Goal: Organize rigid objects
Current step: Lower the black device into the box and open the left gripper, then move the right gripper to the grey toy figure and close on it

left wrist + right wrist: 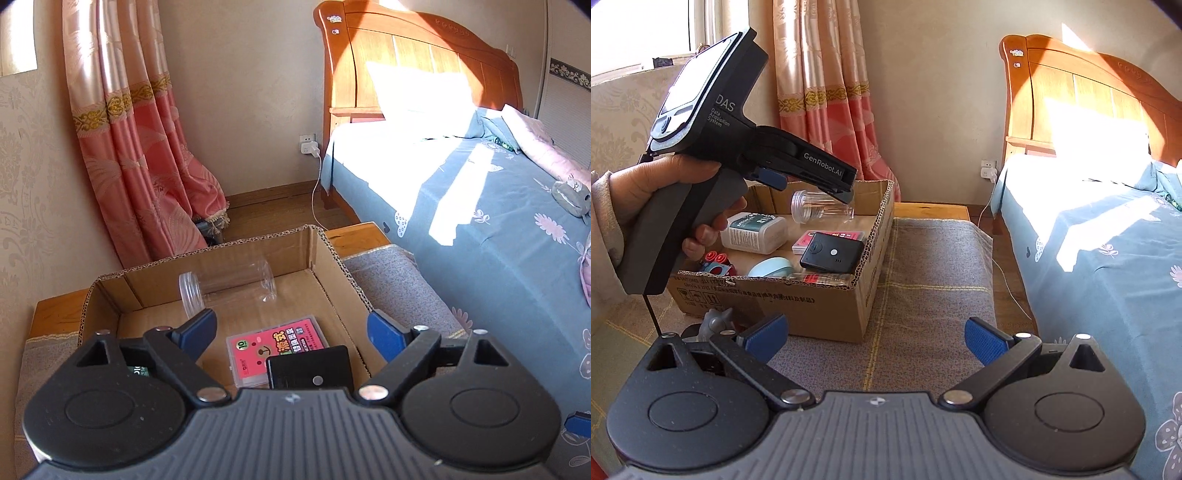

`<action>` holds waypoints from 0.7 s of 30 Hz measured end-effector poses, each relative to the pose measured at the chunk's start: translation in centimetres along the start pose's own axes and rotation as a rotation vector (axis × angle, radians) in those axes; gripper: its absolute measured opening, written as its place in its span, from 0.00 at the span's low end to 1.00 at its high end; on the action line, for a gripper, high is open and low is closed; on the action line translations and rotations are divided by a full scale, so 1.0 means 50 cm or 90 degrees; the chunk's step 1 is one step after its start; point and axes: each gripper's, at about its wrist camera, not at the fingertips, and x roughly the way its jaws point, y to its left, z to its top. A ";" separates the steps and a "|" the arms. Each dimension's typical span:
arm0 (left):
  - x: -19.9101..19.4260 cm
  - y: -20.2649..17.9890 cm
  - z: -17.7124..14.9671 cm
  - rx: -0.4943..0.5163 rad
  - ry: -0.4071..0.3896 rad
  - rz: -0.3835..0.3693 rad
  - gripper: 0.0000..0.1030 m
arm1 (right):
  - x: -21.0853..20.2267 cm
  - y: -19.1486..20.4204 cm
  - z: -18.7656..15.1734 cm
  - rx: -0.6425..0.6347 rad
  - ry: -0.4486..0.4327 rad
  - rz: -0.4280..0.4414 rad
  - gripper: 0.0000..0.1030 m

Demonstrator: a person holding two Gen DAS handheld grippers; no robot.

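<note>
An open cardboard box (332,266) (820,310) stands on a grey cloth. Inside lie a clear plastic jar (229,288) (820,210) on its side, a pink card case (273,343) (809,240) and a flat black device (310,369) (831,254) resting partly on the case. A white bottle (753,232), a pale blue round object (772,267) and a red toy (716,262) are in the box too. My left gripper (291,334) (812,184), held in a hand, hovers open above the box, nothing between its fingers. My right gripper (875,338) stands open over the cloth in front of the box, empty.
A small grey toy figure (716,321) sits on the cloth (923,295) outside the box's front wall. A bed (1108,240) with a blue cover runs along the right. A pink curtain (140,147) hangs behind, and a white charger cable (314,192) trails to the floor.
</note>
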 end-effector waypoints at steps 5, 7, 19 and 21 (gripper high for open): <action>-0.062 0.016 -0.021 -0.010 -0.015 -0.013 0.92 | -0.010 0.011 0.004 0.002 -0.003 0.007 1.00; -0.088 0.023 -0.034 -0.014 -0.021 -0.007 0.92 | -0.016 0.019 0.003 -0.003 -0.005 0.010 1.00; -0.198 0.106 -0.197 -0.092 -0.014 0.084 0.95 | -0.008 0.056 -0.025 -0.020 0.002 0.098 1.00; -0.209 0.123 -0.230 -0.110 -0.012 0.102 0.96 | -0.004 0.067 -0.030 -0.030 0.008 0.122 1.00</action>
